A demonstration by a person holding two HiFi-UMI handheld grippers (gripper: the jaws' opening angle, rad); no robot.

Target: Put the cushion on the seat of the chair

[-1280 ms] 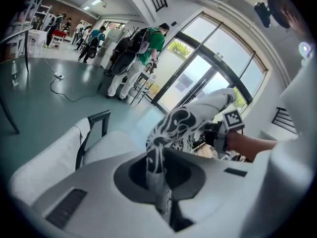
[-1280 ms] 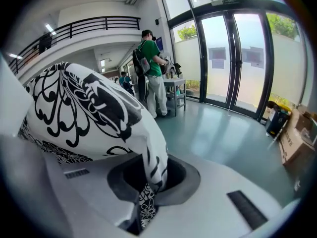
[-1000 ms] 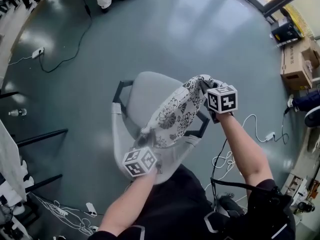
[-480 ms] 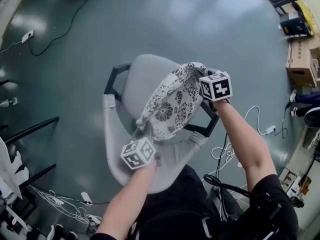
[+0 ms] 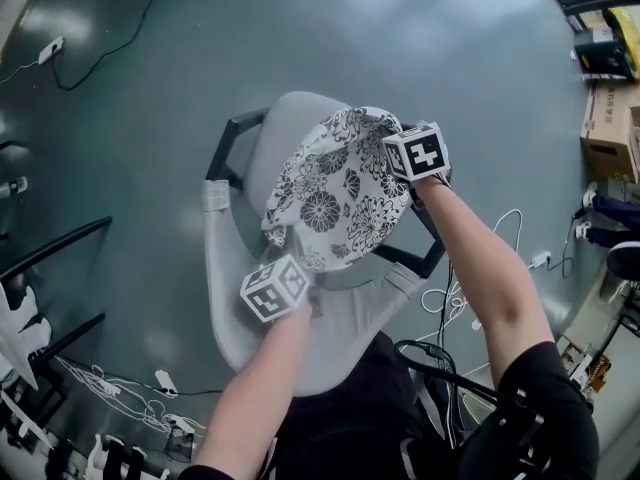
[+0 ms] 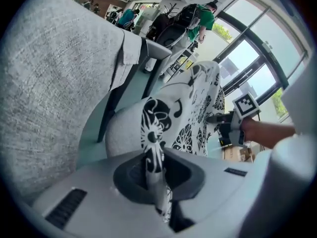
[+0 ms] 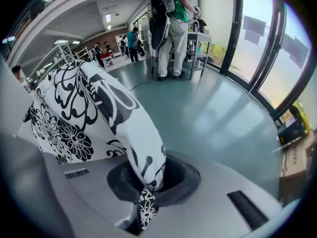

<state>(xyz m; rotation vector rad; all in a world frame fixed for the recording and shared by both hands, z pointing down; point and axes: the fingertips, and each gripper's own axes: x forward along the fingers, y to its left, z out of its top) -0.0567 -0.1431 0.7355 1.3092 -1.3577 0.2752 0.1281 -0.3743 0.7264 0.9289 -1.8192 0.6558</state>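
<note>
Pinching cushion (image 5: 335, 193), left gripper (image 6: 153, 175), right gripper (image 7: 148, 185), downturned

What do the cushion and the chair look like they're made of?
Cushion: soft matte fabric, white with black floral print; it folds and sags where pinched.
Chair: grey upholstery showing a coarse weave, matte. Its black arm frame looks like plastic or painted metal; unclear which.

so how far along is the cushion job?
Done: the cushion is lifted, with the left gripper and right gripper each shut on an opposite edge. In hand: it hangs tilted over the chair's seat, apparently not resting on it. Left: set it flat on the seat and open both jaws.
</note>
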